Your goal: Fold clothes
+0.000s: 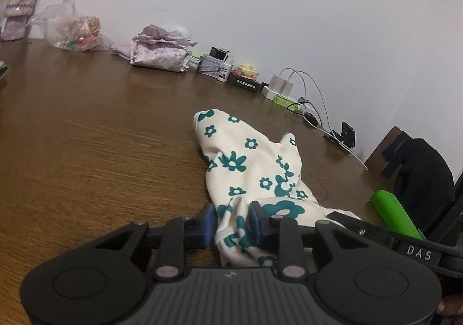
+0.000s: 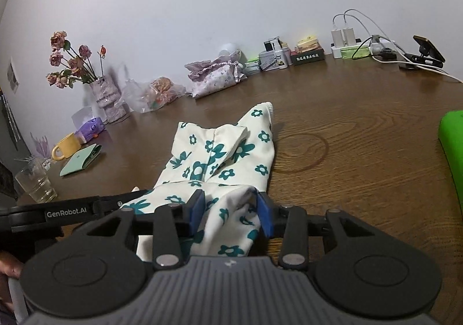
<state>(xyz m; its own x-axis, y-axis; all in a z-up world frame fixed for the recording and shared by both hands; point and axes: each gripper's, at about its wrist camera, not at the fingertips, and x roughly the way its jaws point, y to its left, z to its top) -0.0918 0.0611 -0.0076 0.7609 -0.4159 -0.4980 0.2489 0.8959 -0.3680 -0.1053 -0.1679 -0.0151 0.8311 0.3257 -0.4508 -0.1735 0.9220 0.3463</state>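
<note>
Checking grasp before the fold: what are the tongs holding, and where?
Both the left tongs and right tongs pinch the floral garment at its near edge.

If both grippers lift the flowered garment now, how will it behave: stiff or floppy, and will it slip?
The flowered garment will probably sag: it lies in soft folds on the wooden table. It seems light, being thin fabric. Slipping looks unlikely, since the left gripper and the right gripper each pinch a bunched part.

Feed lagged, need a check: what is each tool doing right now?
Left tool: closed on the floral garment.
Right tool: closed on the same floral garment.
</note>
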